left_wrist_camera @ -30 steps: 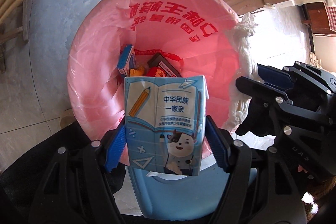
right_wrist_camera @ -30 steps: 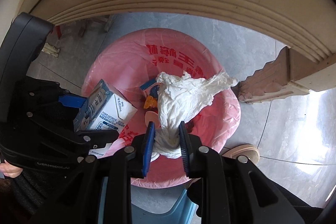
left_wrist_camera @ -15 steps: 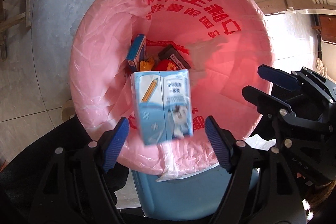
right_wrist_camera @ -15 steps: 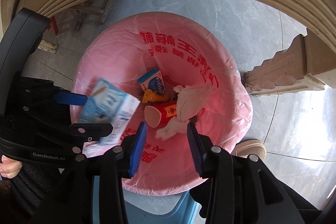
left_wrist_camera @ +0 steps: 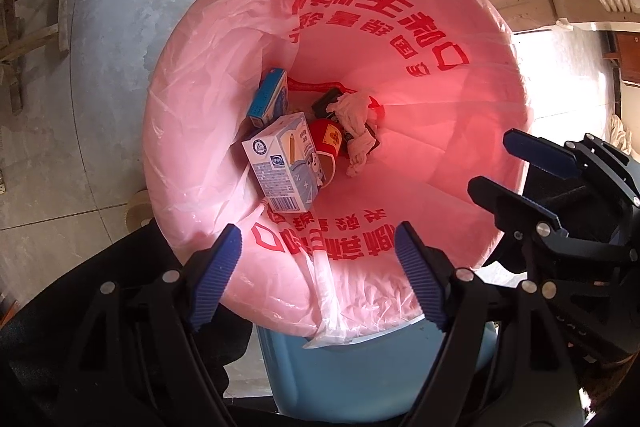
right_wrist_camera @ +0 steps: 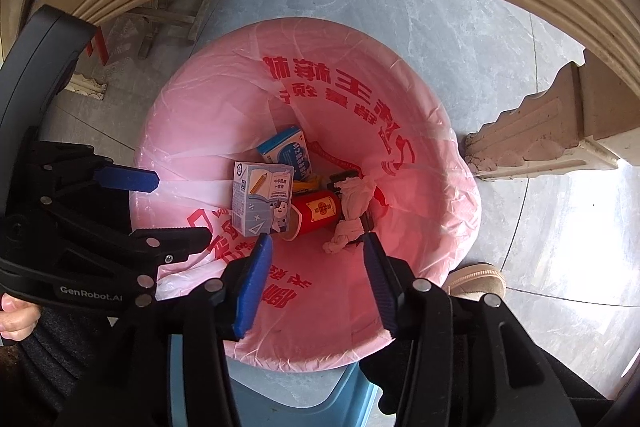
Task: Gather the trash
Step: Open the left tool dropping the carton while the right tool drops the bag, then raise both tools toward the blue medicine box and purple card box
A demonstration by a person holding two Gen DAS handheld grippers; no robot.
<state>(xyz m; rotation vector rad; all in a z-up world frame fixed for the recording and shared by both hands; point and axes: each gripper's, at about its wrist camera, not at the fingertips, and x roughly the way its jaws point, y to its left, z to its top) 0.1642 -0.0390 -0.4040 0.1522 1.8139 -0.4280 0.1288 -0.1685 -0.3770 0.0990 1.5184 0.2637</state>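
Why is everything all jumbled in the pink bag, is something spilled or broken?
Nothing looks spilled or broken. The milk carton, red paper cup and crumpled tissue lie tipped at odd angles at the bottom of the pink bag, as dropped trash does. Both grippers, left gripper and right gripper, are open and empty.

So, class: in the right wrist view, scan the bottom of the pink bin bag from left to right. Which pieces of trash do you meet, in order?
milk carton → red can → crumpled tissue

Black plastic grippers with silver screws, ribbed blue-padded jaws, white "GenRobot.AI" lettering, dark sleeves.
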